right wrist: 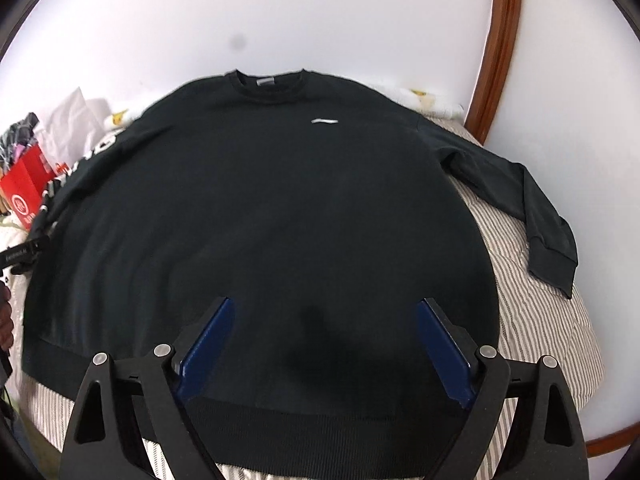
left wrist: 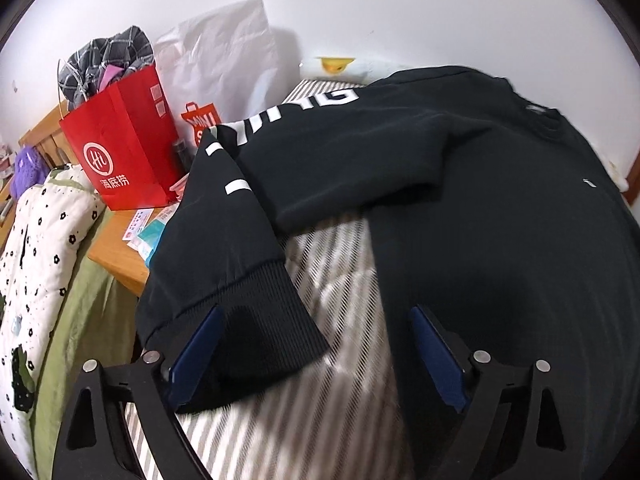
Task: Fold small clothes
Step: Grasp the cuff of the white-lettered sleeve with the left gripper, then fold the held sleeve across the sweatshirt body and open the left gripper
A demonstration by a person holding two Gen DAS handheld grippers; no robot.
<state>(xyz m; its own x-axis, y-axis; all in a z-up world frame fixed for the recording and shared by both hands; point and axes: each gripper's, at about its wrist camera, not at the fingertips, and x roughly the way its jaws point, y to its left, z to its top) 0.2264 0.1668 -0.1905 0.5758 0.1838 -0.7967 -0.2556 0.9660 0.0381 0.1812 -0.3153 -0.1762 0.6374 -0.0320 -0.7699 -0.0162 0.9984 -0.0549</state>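
Black: one sweatshirt (right wrist: 260, 208); red: one paper bag (left wrist: 120, 148).

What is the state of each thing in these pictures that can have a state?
Black sweatshirt: spread flat, front up, not folded yet.
Sleeve with white letters: bent, cuff between the left jaws.
Plain sleeve: lies out to the side, bent downward.
Left gripper: open, holds nothing.
Right gripper: open, above the hem.
Red paper bag: upright, stuffed with clothes.
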